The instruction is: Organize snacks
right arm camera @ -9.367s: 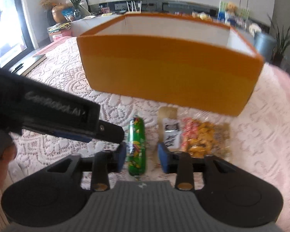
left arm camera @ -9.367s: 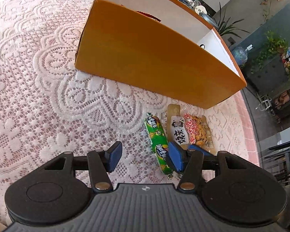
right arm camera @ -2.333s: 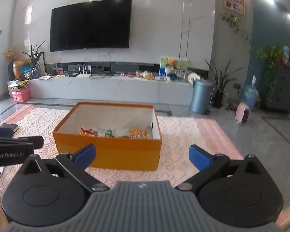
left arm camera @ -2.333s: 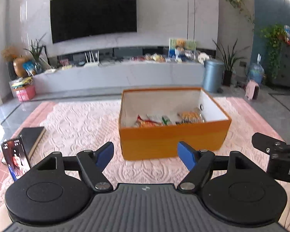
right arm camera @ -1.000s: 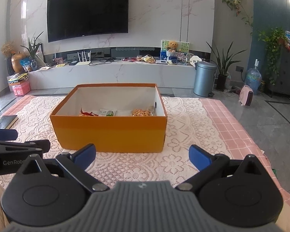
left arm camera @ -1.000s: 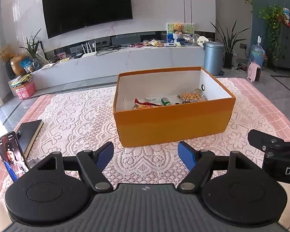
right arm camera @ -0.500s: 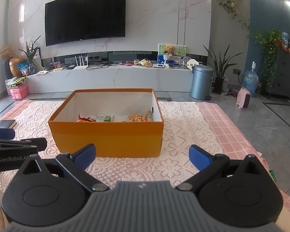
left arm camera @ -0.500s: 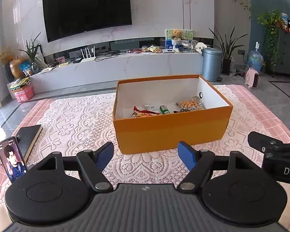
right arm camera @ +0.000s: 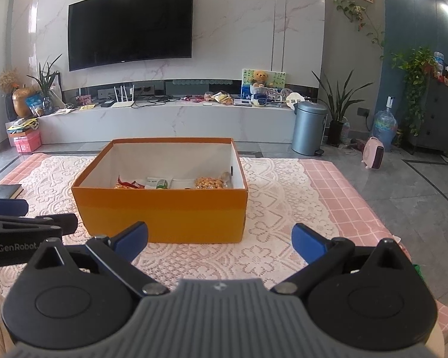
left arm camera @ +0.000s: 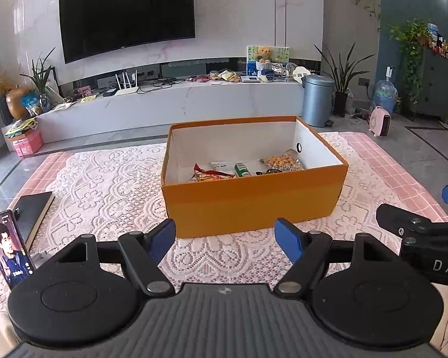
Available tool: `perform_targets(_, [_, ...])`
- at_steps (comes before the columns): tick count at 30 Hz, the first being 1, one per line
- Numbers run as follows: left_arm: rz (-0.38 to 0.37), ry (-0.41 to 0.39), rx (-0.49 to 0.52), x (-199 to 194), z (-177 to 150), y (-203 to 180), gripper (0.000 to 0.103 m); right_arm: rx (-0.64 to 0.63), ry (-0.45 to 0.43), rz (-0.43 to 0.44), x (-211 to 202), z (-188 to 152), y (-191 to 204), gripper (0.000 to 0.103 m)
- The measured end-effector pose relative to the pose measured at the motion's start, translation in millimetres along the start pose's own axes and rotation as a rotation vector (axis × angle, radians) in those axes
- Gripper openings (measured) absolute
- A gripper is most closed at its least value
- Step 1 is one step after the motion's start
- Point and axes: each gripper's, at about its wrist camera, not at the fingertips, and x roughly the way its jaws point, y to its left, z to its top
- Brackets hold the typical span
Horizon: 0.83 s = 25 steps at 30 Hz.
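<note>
One orange box (left arm camera: 254, 200) on a white lace cloth (left arm camera: 104, 185), open at the top, white inside. Four snack items along its floor, as far as can be counted: a red-and-orange packet (left arm camera: 207, 174) at the left, a flat white packet (left arm camera: 221, 165) next to it, a green sausage stick (left arm camera: 242, 170) in the middle, and a clear bag of yellow-orange pieces (left arm camera: 283, 161) at the right end, near the wall with a round hole. Same row in the right wrist view: red packet (right arm camera: 127, 183), white packet (right arm camera: 152, 182), green stick (right arm camera: 162, 183), yellow bag (right arm camera: 210, 182), all inside the box (right arm camera: 164, 217). Two grippers, both held back from the box and above the cloth, neither touching it. Left gripper (left arm camera: 225, 238) spread wide, blue pads apart, nothing between them, the box straight ahead. Right gripper (right arm camera: 219, 238) spread wider, likewise holding nothing, the box ahead and a little to the left. Each gripper's body at the edge of the other's view. One phone (left arm camera: 10, 253) propped upright at the far left with a face on its screen, one dark book (left arm camera: 34, 211) lying flat just behind it. One television (right arm camera: 130, 24) on the marble wall, one grey bin (right arm camera: 309, 128) beside the long low cabinet (right arm camera: 164, 122).
</note>
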Motion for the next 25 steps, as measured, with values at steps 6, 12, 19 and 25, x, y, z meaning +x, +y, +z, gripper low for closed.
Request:
perform_targets(6, [-0.019, 0.009, -0.011, 0.8, 0.1, 1.0, 0.088, -0.002, 0.004, -0.004, 0.9, 0.3, -1.0, 0.099])
perform_targets(12, [-0.045, 0.016, -0.030, 2.4, -1.1, 1.5, 0.088, -0.007, 0.008, -0.004, 2.6, -1.0, 0.5, 0.099])
perform_targets(19, [-0.047, 0.013, -0.028, 2.6, -2.9, 0.3, 0.088, -0.004, 0.016, -0.011, 4.4, -2.8, -0.7, 0.099])
perform_targets(25, [-0.048, 0.004, -0.029, 0.8, -3.7, -0.2, 0.088, -0.009, 0.025, -0.011, 6.6, -4.4, 1.5, 0.099])
